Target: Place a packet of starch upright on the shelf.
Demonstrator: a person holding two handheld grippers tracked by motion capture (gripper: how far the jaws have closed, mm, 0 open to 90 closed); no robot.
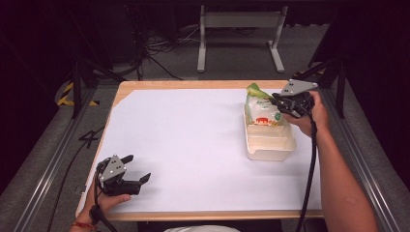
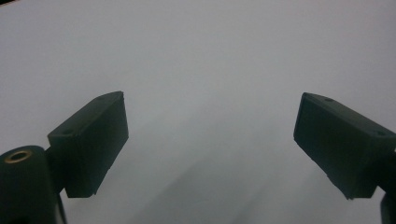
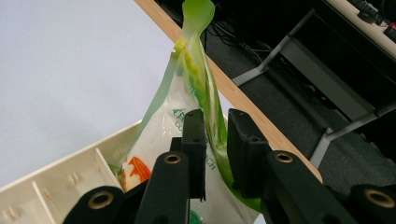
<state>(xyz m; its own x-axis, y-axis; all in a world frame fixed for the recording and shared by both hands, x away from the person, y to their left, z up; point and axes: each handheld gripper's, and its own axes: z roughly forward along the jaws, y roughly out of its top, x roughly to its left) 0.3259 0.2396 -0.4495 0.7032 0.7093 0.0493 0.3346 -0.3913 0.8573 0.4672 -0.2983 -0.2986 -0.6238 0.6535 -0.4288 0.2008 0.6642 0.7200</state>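
A clear bag [image 1: 261, 110] with a green top and white contents stands in the far end of a cream plastic tray [image 1: 270, 145] at the table's right. My right gripper [image 1: 276, 100] is at the bag's upper right side. In the right gripper view the bag's green neck [image 3: 187, 60] rises between the jaws of that gripper [image 3: 216, 140]; the jaws stand a little apart around the film, open and not pinching it. The tray's [image 3: 60, 172] divided compartments lie below left. My left gripper [image 1: 138, 167] rests open near the front left corner, over bare white sheet [image 2: 210, 140], nothing between its jaws.
A white sheet [image 1: 193, 140] covers most of the wooden table. The table's far wooden edge [image 3: 243, 102] runs close behind the bag. A metal frame stand [image 1: 239, 34] and cables lie on the floor beyond.
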